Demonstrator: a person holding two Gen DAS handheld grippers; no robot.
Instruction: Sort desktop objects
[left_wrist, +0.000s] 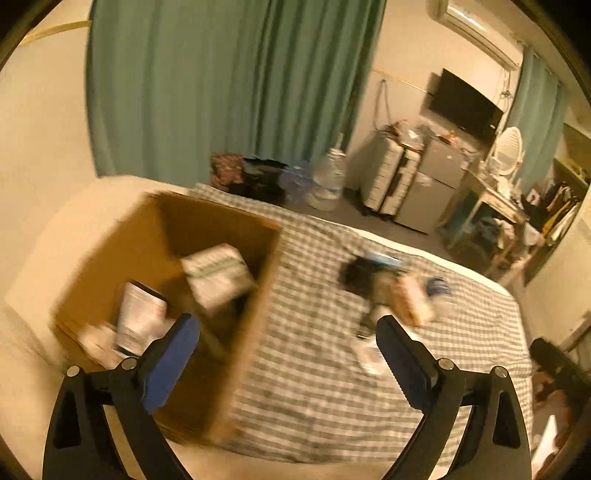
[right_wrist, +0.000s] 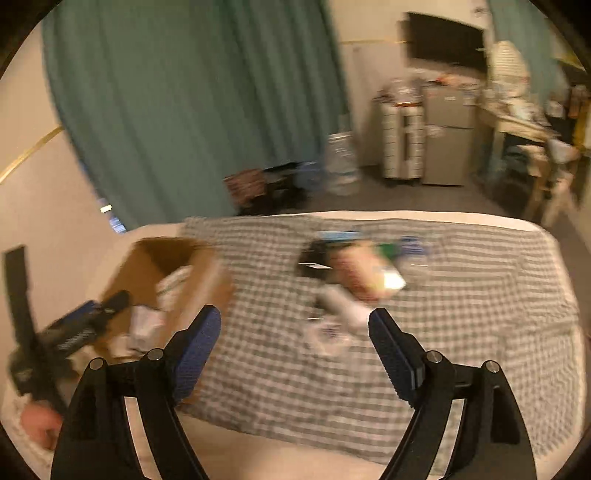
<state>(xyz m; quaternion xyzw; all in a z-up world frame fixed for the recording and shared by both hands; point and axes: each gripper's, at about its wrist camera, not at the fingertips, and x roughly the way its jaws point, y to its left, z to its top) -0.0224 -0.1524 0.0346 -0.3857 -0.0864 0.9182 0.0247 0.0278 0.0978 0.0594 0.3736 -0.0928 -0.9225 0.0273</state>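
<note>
While both frames blur, left claw (left_wrist: 286, 330) and right claw (right_wrist: 293, 323) gape wide, empty; unsorted pile (right_wrist: 351, 273) mid-bed on checked blanket (right_wrist: 461, 314), cardboard box (left_wrist: 159, 236) alongside as bin.

A cardboard box (left_wrist: 218, 229) sits left of the item pile (left_wrist: 391, 291) on the bed (left_wrist: 314, 387).

Right gripper (right_wrist: 291, 325) hung above checked cloth (right_wrist: 461, 314), jaws spread wide, nothing between them. Blurred pile of objects (right_wrist: 351, 273) lay on cloth ahead. Cardboard box (right_wrist: 147, 266) stood at left, white items inside. Left gripper (right_wrist: 85, 325) reached over box at far left.
</note>
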